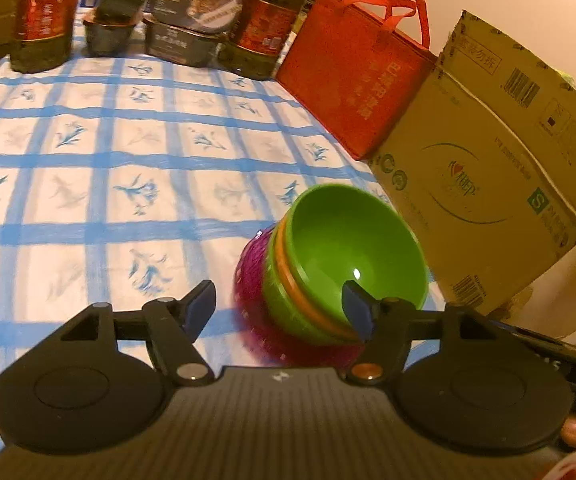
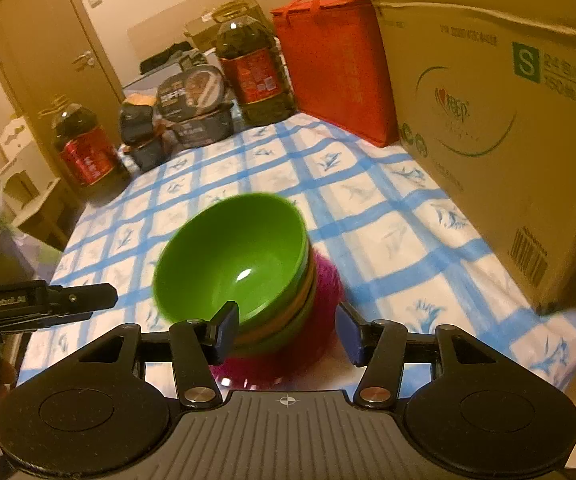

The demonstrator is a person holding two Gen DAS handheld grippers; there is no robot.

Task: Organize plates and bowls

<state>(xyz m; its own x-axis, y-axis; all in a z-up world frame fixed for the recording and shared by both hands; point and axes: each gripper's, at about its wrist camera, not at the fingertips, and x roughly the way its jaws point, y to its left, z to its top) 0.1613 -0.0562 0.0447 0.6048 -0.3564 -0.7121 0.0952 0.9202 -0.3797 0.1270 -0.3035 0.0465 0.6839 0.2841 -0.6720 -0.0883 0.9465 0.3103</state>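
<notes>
A stack of nested bowls [image 1: 327, 272] stands on the blue-checked tablecloth [image 1: 88, 160]: a green bowl [image 2: 232, 256] on top, then an orange one, another green one and a magenta one at the bottom. My left gripper [image 1: 280, 310] is open. Its right fingertip overlaps the top bowl's near rim in the picture, and its left fingertip is clear of the stack. My right gripper [image 2: 288, 332] is also open, one pad in front of either side of the stack's near edge. Neither gripper's pads press on the bowls.
A large cardboard box [image 1: 487, 168] and a red bag [image 1: 351, 80] line the table's right side. Oil bottles [image 2: 254, 68] and dark food boxes [image 2: 192, 108] stand at the far end. The left gripper's black housing [image 2: 40, 304] shows at the right wrist view's left edge. A door [image 2: 48, 40] is behind.
</notes>
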